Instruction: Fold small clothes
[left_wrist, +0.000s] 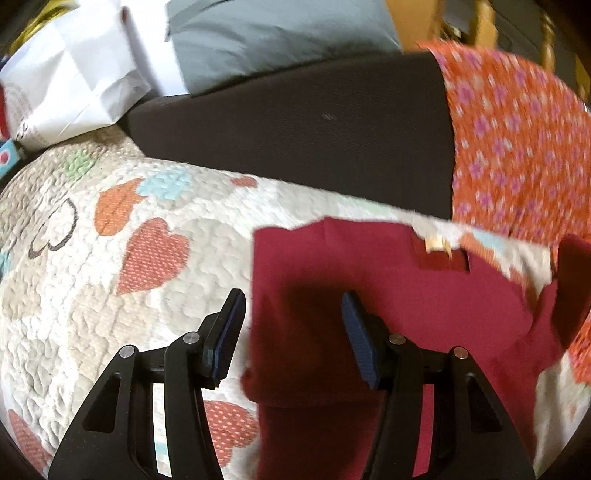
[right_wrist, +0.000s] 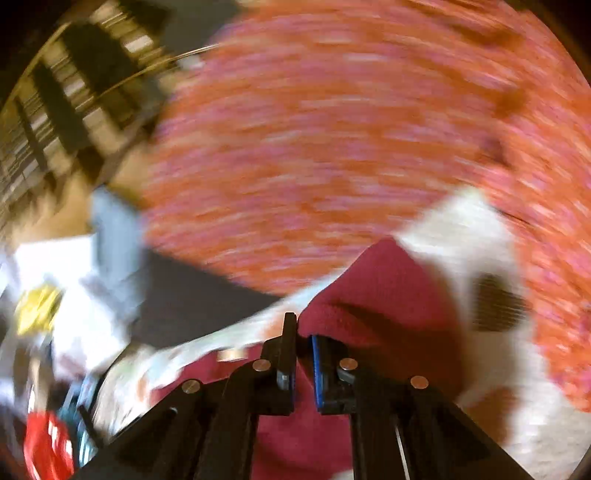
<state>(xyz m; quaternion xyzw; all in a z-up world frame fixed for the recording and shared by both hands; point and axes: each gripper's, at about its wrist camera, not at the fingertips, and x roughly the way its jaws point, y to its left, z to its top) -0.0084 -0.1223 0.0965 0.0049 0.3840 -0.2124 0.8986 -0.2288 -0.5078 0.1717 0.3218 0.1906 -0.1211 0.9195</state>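
A small dark red garment (left_wrist: 369, 302) lies on a quilted heart-print bedspread (left_wrist: 92, 258), with a label near its far edge. My left gripper (left_wrist: 293, 306) is open, its jaws wide apart over the garment's left edge, holding nothing. In the blurred right wrist view, my right gripper (right_wrist: 303, 332) is shut on a fold of the same red garment (right_wrist: 376, 295) and lifts it off the bedspread (right_wrist: 461, 229).
An orange cloth with pink flowers (left_wrist: 517, 140) lies at the right and fills the right wrist view (right_wrist: 332, 147). A dark cushion (left_wrist: 295, 129) lies behind the garment. White paper bags (left_wrist: 74, 74) and a grey pillow (left_wrist: 277, 37) sit at the back.
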